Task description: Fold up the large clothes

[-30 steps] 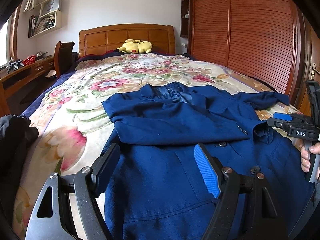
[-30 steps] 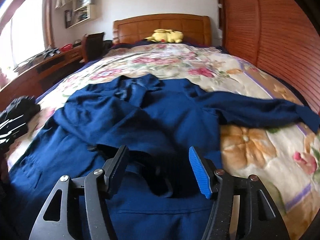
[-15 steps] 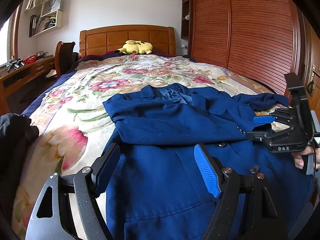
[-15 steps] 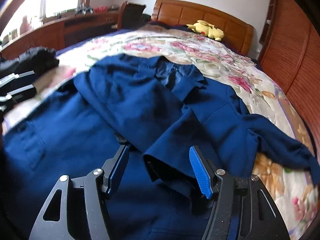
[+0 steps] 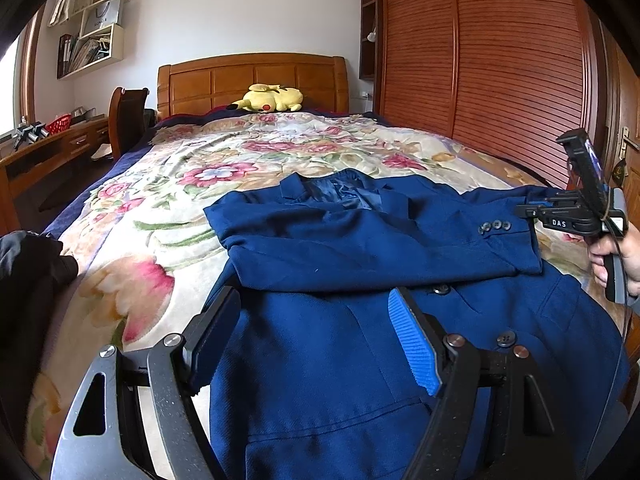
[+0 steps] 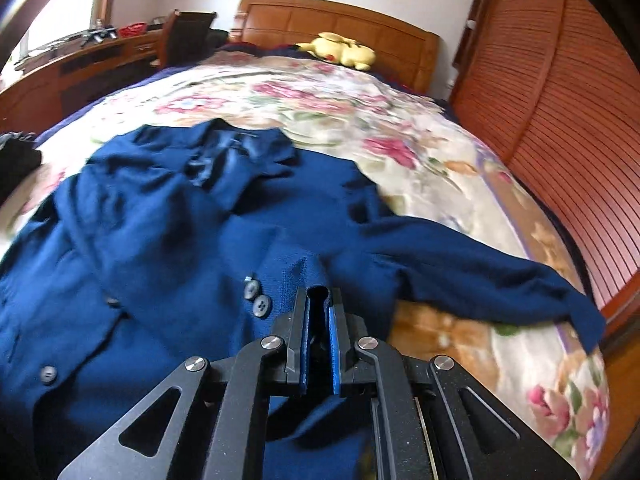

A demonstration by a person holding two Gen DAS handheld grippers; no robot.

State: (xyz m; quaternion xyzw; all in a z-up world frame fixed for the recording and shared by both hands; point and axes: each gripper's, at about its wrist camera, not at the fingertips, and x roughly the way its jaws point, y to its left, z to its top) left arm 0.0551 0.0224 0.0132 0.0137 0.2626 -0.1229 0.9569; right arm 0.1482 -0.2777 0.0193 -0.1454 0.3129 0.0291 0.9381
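The blue jacket (image 5: 360,320) lies face up across the near half of the bed (image 5: 168,184), collar (image 5: 340,192) toward the far headboard and hem toward the near edge, with its buttons showing down the front. Folding has begun but only just, as I judge it: one sleeve (image 5: 380,240) is already laid crosswise over the chest, its buttoned cuff (image 5: 496,226) reaching the right side, while the other sleeve (image 6: 480,276) is spread out to the right over the floral bedspread and has not been brought in. The body is at full length, so folding in the second sleeve, the sides and the length all appear left to do. The right tool (image 6: 319,308) has just been closing and now stands nearly shut; in its own view a pinch of blue cloth, just right of the cuff buttons (image 6: 256,298), runs in between the blue pads, so it seems to have the cuff end of the folded sleeve in its grip, though how much cloth is caught is hard to tell. In the left view that tool sits at the right edge of the jacket, held by a hand (image 5: 616,256). The left tool (image 5: 316,340) hovers over the lower front of the jacket with its jaws wide apart and nothing between them. Further out, a yellow plush toy (image 5: 272,98) rests by the headboard, and a dark garment (image 5: 28,264) lies at the near left edge.
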